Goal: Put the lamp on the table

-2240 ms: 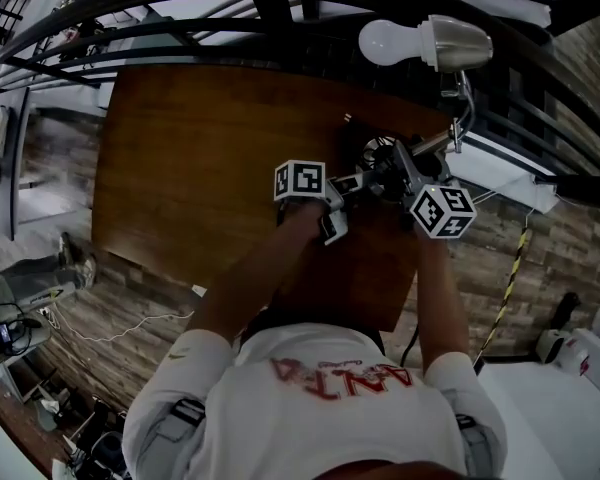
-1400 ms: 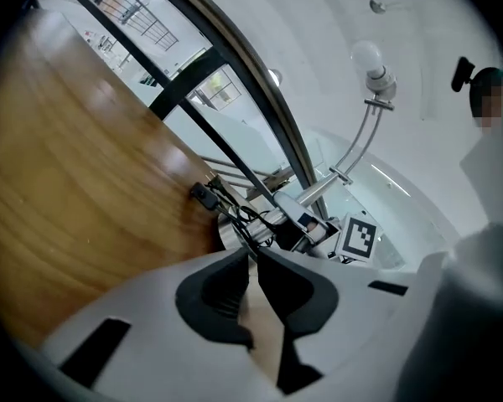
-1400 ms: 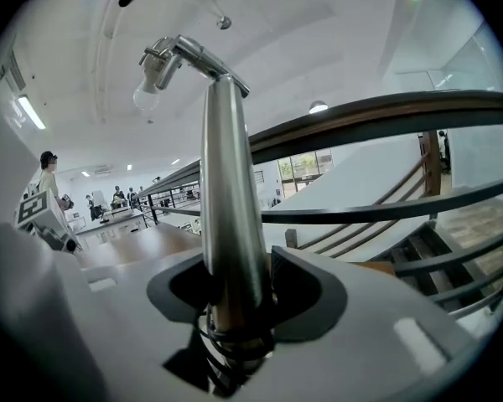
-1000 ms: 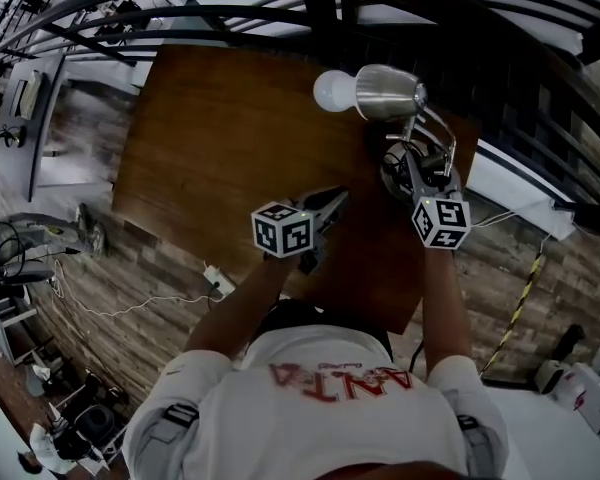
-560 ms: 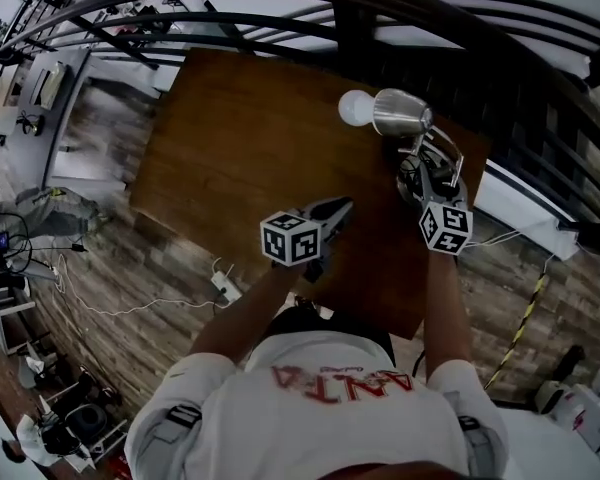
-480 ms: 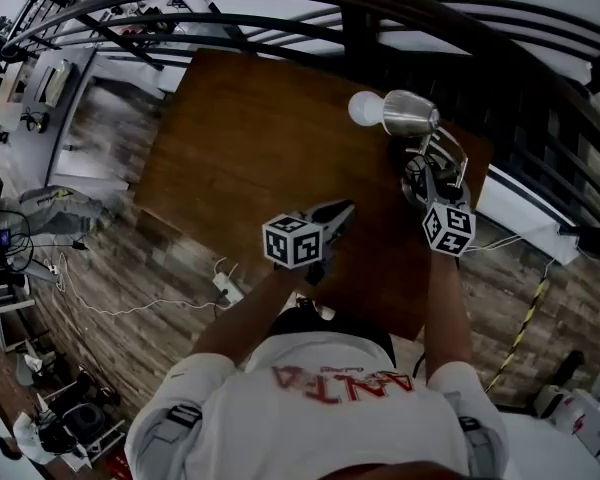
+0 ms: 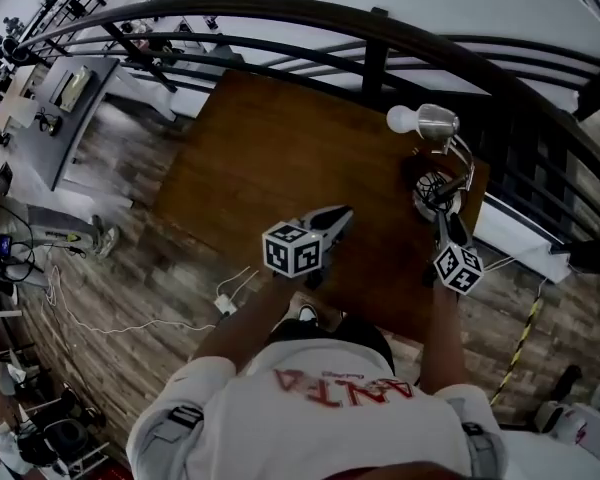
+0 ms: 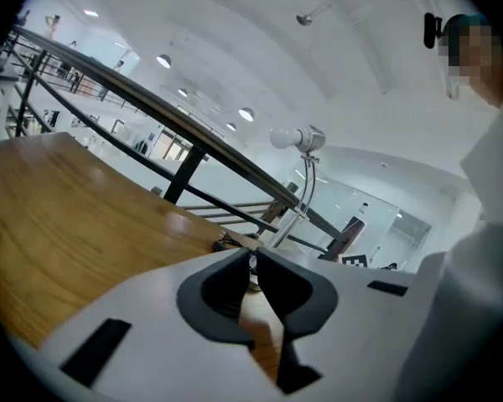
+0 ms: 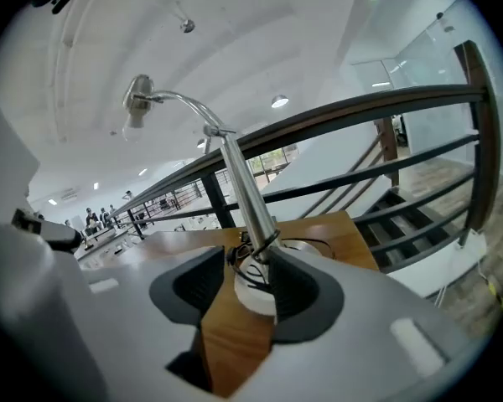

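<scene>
Placement is judged done: the silver metal desk lamp (image 7: 436,124) with its white bulb is seen standing upright on the brown wooden table (image 7: 270,158). In the head view it stands at about two o'clock of the tabletop, near the far right corner and just inside the dark metal railing (image 7: 380,38). Its stem is vertical, while the curved neck carries the head over toward nine o'clock.

The round base (image 7: 435,190) lies at roughly twelve o'clock from the right gripper (image 7: 446,224), just beyond the tips. From the left gripper (image 7: 336,216) it lies at about two o'clock and well apart, so the right hand is clearly the nearer.

The right gripper's jaws are spread wide and have just been closing a little. No pad is pressed on anything, and base and stem are only seen through the gap, ahead of the tips. The left gripper's jaws are brought fully together with nothing between them.

Any coming move is judged to turn on that straight-ahead line: a pull back toward six o'clock would clear the stem.

A dark cord (image 9: 245,265) is looped at the stem's foot, but where it runs cannot be made out. The near part of the base is hidden behind the right jaws, and in the left gripper view it is cut off by the gripper's body.
</scene>
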{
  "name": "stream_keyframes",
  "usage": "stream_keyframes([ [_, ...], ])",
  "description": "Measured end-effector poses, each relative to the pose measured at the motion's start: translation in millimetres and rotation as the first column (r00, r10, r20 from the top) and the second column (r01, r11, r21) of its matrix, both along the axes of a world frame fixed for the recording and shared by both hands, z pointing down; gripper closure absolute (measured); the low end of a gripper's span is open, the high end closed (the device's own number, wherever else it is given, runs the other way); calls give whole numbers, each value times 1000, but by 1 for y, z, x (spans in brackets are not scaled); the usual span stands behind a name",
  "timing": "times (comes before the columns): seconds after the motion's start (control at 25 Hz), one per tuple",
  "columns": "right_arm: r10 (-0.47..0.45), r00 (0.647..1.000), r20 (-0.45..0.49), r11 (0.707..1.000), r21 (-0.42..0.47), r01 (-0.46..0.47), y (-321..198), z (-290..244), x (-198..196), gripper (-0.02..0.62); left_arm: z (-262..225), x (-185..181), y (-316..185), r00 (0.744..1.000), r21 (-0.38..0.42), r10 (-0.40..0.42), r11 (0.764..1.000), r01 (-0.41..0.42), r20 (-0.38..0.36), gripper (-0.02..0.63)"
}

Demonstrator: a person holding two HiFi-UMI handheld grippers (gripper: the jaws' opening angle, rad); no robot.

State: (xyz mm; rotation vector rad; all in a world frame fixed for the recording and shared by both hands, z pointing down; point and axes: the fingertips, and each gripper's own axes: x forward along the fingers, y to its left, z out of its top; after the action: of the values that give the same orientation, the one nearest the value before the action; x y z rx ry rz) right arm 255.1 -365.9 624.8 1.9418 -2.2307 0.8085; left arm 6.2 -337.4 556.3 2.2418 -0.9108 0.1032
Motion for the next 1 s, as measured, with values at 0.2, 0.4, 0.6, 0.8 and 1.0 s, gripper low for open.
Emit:
stream_keyframes([
  [0.2, 7, 1000, 9, 999, 34, -7, 39, -34, -37, 503, -33, -32, 10, 1000, 107, 1, 994, -4, 31, 572],
  [0.4, -31, 999, -40, 991, 132, 36, 61, -90, -75, 575, -72, -55, 25, 998, 231, -6, 973, -6, 55, 572],
  [0.6, -42, 994, -97, 974, 216, 63, 84, -146, -100, 586, -108, -69, 43, 998, 307, -1, 951, -18, 62, 572],
  [0.8, -38, 994, -101, 961, 269, 64, 115, -194, -105, 592, -141, -74, 68, 993, 393, -4, 919, -43, 118, 572],
  [1.0, -47, 990, -130, 927, 363, 91, 148, -246, -112, 592, -167, -67, 94, 994, 440, 0, 897, -50, 113, 572],
])
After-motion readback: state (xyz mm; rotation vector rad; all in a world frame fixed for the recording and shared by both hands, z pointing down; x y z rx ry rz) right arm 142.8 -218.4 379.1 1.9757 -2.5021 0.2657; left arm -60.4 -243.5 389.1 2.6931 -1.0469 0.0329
